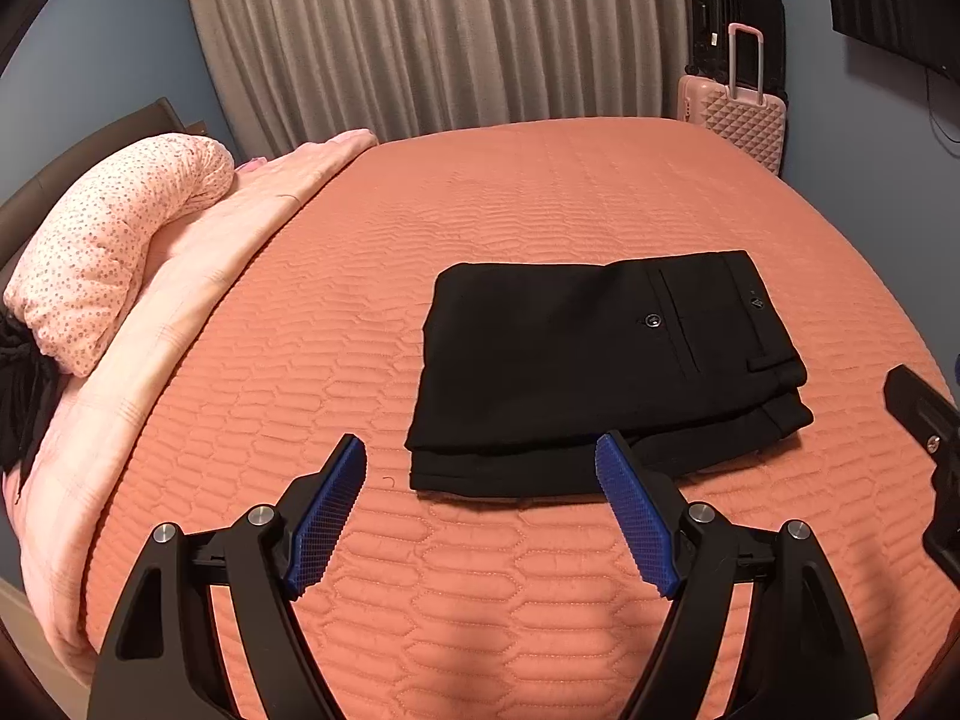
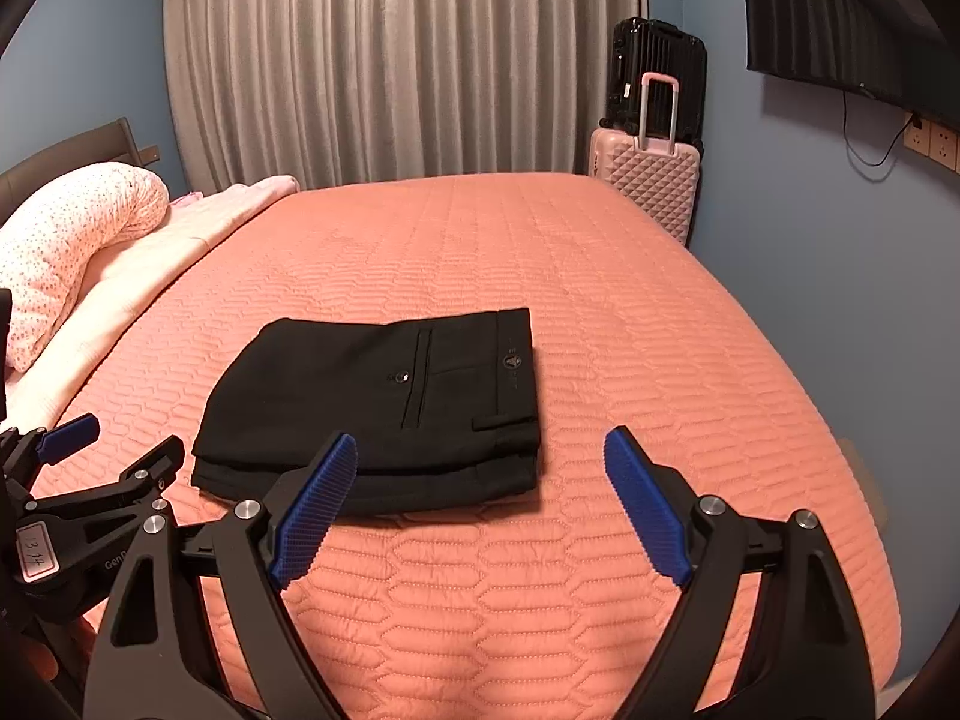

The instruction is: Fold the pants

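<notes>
Pants (image 1: 606,372), black, are lying in a compact rectangular stack on the orange quilted bed (image 1: 480,210), toward the near edge. Layered edges are showing along the near side, while a back pocket with its button and a belt loop are facing up at the right end; this suggests the folding is essentially complete. Left tool (image 1: 480,462) is hovering just short of the stack's near edge, its blue pads spread apart and gripping nothing; one pad is overlapping the fabric in the left wrist view, though contact cannot be confirmed. Right tool (image 2: 480,456) is likewise standing open and empty, positioned near the stack's near right corner, with its left pad overlapping the fabric edge in view. Both tools are angling downward toward the bed, probably because release has occurred or a final tidy is being considered. Placement near the bed's edge is keeping the garment within easy reach. A spotted pillow (image 1: 114,252) and a pale blanket (image 1: 198,276) are resting at the left, well apart from the stack; a pink suitcase (image 2: 651,180) is standing beyond the bed, before grey curtains (image 2: 390,60).
</notes>
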`<state>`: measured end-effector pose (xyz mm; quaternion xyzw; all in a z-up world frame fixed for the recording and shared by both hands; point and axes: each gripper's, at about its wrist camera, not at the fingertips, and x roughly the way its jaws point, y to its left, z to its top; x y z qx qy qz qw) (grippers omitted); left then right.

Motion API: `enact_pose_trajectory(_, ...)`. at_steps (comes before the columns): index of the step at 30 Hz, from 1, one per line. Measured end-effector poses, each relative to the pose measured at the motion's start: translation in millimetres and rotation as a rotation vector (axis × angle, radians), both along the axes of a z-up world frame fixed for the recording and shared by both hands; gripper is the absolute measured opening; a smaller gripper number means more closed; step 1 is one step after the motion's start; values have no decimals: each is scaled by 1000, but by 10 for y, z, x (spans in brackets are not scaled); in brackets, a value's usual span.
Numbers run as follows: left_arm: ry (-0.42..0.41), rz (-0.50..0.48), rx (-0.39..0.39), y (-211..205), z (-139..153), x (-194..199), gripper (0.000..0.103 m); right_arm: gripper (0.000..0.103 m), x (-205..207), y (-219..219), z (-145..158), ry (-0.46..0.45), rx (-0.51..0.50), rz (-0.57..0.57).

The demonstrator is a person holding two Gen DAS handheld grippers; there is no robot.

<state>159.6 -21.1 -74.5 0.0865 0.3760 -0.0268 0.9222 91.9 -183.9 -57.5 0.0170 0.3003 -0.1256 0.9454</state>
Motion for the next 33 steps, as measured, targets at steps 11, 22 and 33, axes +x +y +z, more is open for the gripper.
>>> enact_pose_trajectory(11,14,3,0,-22,-40,-47,77,83,-17,-18,-32,13,0,6)
enact_pose_trajectory(22,30,4,-9,-12,-75,-31,77,83,-14,-9,-60,23,3,7)
enact_pose_trajectory(33,36,6,-2,17,-129,-43,77,83,-3,-32,-119,38,-14,9)
